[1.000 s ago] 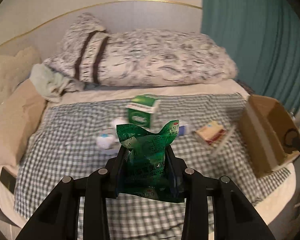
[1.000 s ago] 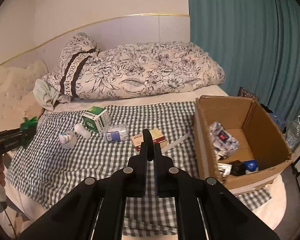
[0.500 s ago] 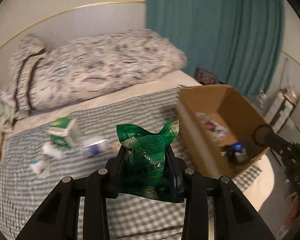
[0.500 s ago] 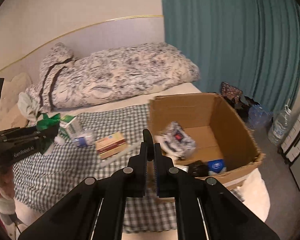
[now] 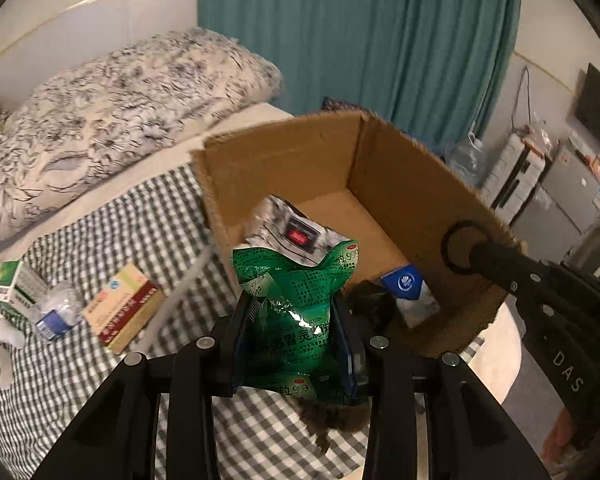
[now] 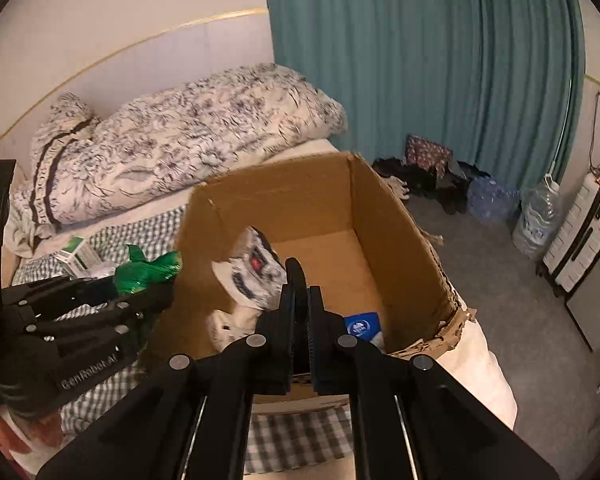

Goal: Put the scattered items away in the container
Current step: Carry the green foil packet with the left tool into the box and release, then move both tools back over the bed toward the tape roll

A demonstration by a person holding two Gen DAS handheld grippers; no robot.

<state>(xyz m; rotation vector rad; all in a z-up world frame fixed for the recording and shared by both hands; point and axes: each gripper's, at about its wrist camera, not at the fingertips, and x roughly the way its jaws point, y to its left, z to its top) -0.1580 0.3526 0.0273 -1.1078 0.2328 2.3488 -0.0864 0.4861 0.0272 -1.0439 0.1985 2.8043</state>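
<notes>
My left gripper [image 5: 292, 312] is shut on a green foil packet [image 5: 296, 316] and holds it just in front of the near wall of the open cardboard box [image 5: 284, 152]. In the right wrist view the packet [image 6: 148, 270] is at the box's left wall [image 6: 196, 248]. The box holds a white-grey pouch [image 5: 296, 232], a blue carton [image 5: 404, 284] and a dark item. My right gripper [image 6: 302, 280] is shut and empty, over the box's near rim; it also shows in the left wrist view [image 5: 464, 248].
On the checked blanket [image 5: 140, 232] lie a yellow-red box [image 5: 124, 308], a small bottle [image 5: 56, 312], a green-white carton [image 5: 16, 284] and white items [image 5: 4, 328]. A floral duvet [image 5: 120, 100] lies behind. Teal curtain [image 6: 420, 60], water jugs [image 6: 536, 216] and floor are at right.
Both grippers have swung right and moved towards the box. The left gripper has carried the green packet from over the blanket up to the box's near wall.
</notes>
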